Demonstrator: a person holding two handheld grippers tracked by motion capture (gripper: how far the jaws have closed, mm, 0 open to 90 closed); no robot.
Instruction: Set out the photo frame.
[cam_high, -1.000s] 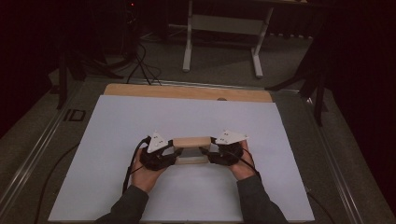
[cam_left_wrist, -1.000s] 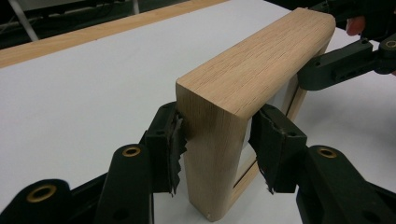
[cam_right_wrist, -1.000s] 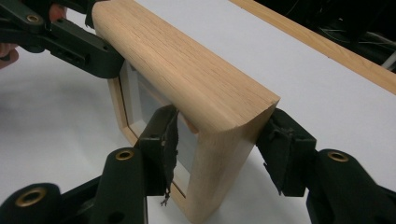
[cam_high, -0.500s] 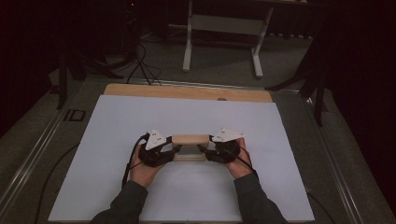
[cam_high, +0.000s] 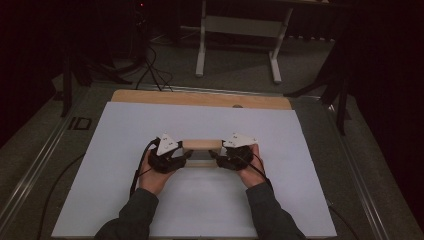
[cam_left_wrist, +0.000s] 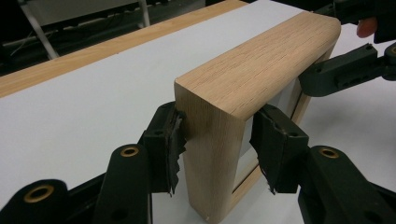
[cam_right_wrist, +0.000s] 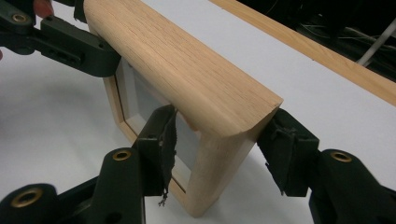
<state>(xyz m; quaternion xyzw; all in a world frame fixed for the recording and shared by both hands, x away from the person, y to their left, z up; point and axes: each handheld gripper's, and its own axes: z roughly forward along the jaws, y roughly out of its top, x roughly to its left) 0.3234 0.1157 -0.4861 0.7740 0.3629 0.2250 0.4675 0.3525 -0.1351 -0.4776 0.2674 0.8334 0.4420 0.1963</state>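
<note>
A light wooden picture frame (cam_high: 202, 145) stands upright on its long edge in the middle of the white table sheet (cam_high: 150, 125). My left gripper (cam_high: 187, 156) is at its left end and my right gripper (cam_high: 216, 157) at its right end. In the left gripper view, the frame's end post (cam_left_wrist: 210, 154) sits between the jaws of my left gripper (cam_left_wrist: 215, 140); one pad touches the wood, the other stands a sliver off. In the right gripper view, the other end post (cam_right_wrist: 219, 163) sits between the jaws of my right gripper (cam_right_wrist: 219, 140), with a gap at the glass side. Both pairs of jaws have just been opening.
A bare wooden strip (cam_high: 200, 99) runs along the table's far edge. Beyond it on the dark floor stand a white metal stand (cam_high: 240, 30) and black cables (cam_high: 150, 70). Cables trail from both grippers past the person's sleeves (cam_high: 135, 215).
</note>
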